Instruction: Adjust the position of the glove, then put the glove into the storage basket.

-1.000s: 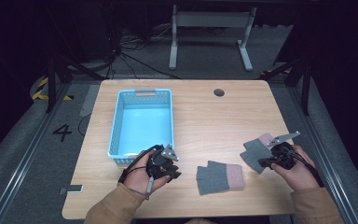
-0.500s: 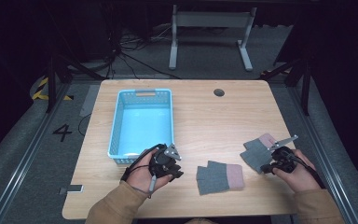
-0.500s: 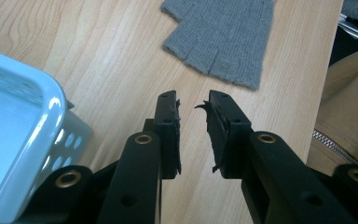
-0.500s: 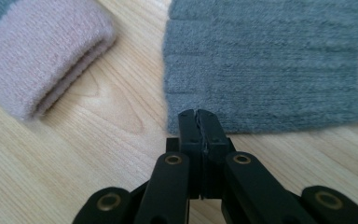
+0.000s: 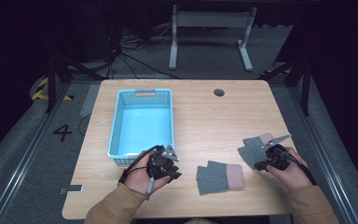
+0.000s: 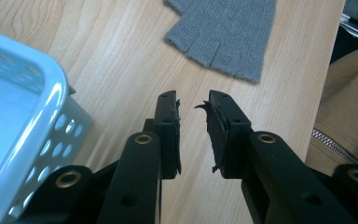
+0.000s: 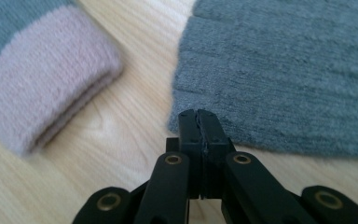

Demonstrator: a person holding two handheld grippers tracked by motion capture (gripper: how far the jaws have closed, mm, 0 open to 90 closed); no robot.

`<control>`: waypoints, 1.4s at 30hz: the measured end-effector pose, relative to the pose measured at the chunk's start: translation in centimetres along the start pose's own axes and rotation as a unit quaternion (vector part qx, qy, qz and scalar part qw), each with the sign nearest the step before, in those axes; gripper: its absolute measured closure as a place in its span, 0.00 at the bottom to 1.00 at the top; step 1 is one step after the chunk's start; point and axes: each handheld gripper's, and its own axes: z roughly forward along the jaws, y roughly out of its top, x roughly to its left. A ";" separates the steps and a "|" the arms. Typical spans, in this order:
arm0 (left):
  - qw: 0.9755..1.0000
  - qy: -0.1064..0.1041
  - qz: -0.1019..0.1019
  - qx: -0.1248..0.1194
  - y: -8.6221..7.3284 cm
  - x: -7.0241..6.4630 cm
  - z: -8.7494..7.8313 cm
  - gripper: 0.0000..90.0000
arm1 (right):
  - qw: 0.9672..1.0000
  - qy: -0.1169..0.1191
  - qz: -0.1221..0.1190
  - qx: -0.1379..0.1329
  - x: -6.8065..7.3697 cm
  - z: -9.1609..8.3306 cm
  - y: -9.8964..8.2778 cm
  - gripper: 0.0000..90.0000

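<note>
Two grey fingerless gloves with pink cuffs lie on the wooden table. One glove [image 5: 219, 177] [image 6: 228, 32] lies near the front edge, just ahead of my left gripper [image 5: 175, 173] [image 6: 193, 100]. That gripper rests beside the blue basket [image 5: 116, 130] [image 6: 32, 107], its jaws drawn to a narrow slit with nothing between them. The other glove [image 5: 251, 151] [image 7: 284, 70] lies at the right. My right gripper [image 5: 260, 164] [image 7: 198, 116] is shut and empty, with its tips at that glove's near edge. The first glove's pink cuff [image 7: 46, 70] shows to the left of the right gripper's jaws.
The blue basket stands empty at the table's left. A round cable hole [image 5: 219, 92] sits near the far edge. Bare wood [image 5: 214, 126] spreads between the basket and the gloves. The person's sleeve [image 6: 349, 107] is close on the right in the left gripper view.
The right hand has crept slightly toward the front edge beside its glove. The left hand and both gloves have stayed put.
</note>
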 end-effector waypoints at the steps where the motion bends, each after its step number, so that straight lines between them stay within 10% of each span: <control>1: 1.000 0.000 -0.001 0.000 -0.1 0.0 -0.1 0.82 | 1.000 0.000 -0.001 -0.004 0.0 0.1 0.2 1.00; 28: 1.000 0.015 -0.021 -0.004 -1.3 0.1 -0.8 0.82 | 0.996 -0.019 -0.014 -0.090 -0.9 0.3 2.6 1.00; 42: 1.000 0.015 -0.024 -0.010 -1.1 0.3 -0.8 0.82 | 0.993 -0.073 0.006 -0.092 -6.6 -1.2 3.8 0.63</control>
